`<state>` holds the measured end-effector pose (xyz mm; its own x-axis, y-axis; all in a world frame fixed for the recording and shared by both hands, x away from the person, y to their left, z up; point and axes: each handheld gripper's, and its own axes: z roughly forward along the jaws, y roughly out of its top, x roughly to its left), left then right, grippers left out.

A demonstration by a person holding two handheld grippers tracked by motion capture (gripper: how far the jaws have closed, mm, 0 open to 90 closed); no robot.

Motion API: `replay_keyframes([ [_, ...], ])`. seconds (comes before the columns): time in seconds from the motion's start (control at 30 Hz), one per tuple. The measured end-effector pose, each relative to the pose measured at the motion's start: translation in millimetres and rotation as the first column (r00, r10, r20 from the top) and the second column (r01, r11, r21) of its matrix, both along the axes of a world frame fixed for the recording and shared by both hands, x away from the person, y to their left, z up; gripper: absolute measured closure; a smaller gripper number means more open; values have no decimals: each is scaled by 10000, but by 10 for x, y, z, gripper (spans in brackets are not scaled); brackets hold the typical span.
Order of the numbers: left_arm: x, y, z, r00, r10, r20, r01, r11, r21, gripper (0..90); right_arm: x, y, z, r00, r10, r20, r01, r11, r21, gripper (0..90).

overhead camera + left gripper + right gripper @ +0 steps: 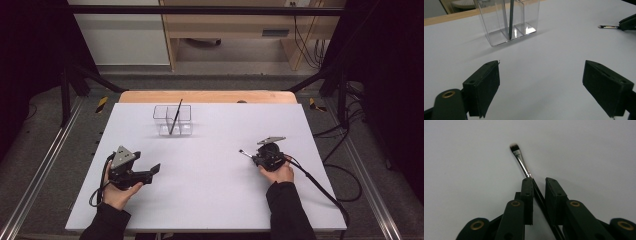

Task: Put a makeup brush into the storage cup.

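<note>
Right gripper (539, 182): black two-jaw tool in the person's right hand, low over the right part of the table. Jaws nearly together around the handle of a slim paintbrush with black handle, silver ferrule and dark bristle tip (520, 161). The handle runs slantwise through the narrow gap; one pad touches it, and whether the other pad presses I cannot tell for sure. I read it as a grip just taken.

Brush position: bristle end sticks out ahead of the jaws, pointing toward the table's middle in the high view (244, 152). It lies on or just above the surface; lift not evident.

Left gripper (541, 82): black two-jaw tool in the left hand, at the near left of the table. Jaws stand wide apart, nothing between them, only bare table under them. It points toward the holder.

Holder: clear plastic box with two compartments (172, 120), at the far middle of the white table (210, 200), well apart from both grippers.

Holder contents: one thin dark stick-like tool (511, 20) leans in it, foot at the divider. Which compartment it stands in I cannot tell.

Done so far (judgement): one long item already stands in the holder; the second brush is caught between the right jaws.

Left to do (judgement): raise the brush, carry it across to the holder, tip it upright, lower it into a compartment, let go.

Risk (judgement): the thin handle sits skewed in the jaws and may swivel on lifting.
</note>
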<state>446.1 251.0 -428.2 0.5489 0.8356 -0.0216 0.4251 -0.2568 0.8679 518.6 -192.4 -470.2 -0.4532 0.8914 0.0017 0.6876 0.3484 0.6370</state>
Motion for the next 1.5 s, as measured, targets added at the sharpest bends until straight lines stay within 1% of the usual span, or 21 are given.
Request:
replay_keyframes([
  [0.2, 3, -6, -5, 10000, -24, -28, 24, 10000, 25, 136, -8, -5, 9, 9999, 25, -150, -25, 10000, 25, 838],
  [0.33, 3, -8, -7, 10000, -45, -47, 46, 10000, 64, 136, -17, 1, 6, 9999, -76, -95, 76, 10000, 26, 840],
  [0.47, 5, -13, -11, 9999, -67, -75, 68, 9999, 96, 136, -12, 0, 8, 9997, -196, -172, 199, 9997, 119, 836],
  [0.57, 4, -15, -8, 10000, -62, -58, 62, 10000, 57, 136, -11, 2, 13, 9995, -162, -267, 169, 9995, 280, 776],
  [0.63, 4, -13, -8, 10000, -70, -64, 71, 10000, 57, 136, -17, 6, 12, 9996, -118, -243, 124, 9995, 275, 737],
  [0.77, 2, -11, -5, 10000, -75, -50, 75, 10000, 62, 136, -20, 7, 32, 9997, -110, -220, 114, 9998, 189, 669],
  [0.87, 3, -10, -4, 10000, -76, -48, 76, 10000, 51, 136, -1, 12, 86, 9996, -37, -278, 39, 10000, 63, 643],
  [0.97, 1, -10, -2, 10000, -83, -41, 83, 9999, 62, 136, 36, 28, 154, 9982, 218, -568, -221, 9997, -54, 627],
  [1.03, 1, -11, 0, 10000, -89, -44, 89, 9999, 57, 136, 72, 43, 192, 9968, 276, -754, -300, 9991, -306, 612],
  [1.13, -1, -12, 1, 9999, -108, -38, 108, 9999, 69, 136, 105, 58, 201, 9945, 311, -1000, -362, 9981, -497, 617],
  [1.23, -1, -13, 0, 9999, -118, -46, 118, 9999, 82, 136, 141, 61, 180, 9899, 329, -1376, -413, 9975, -582, 646],
  [1.3, -1, -13, 1, 9999, -120, -45, 120, 9999, 68, 136, 155, 63, 157, 9864, 331, -1611, -463, 9958, -793, 669],
  [1.37, 0, -15, -1, 9999, -128, -58, 129, 9999, 79, 136, 157, 68, 144, 9832, 319, -1799, -482, 9950, -873, 684],
  [1.5, -2, -17, 0, 9999, -142, -62, 142, 9999, 81, 136, 156, 65, 153, 9794, 361, -1988, -551, 9944, -907, 722],
])
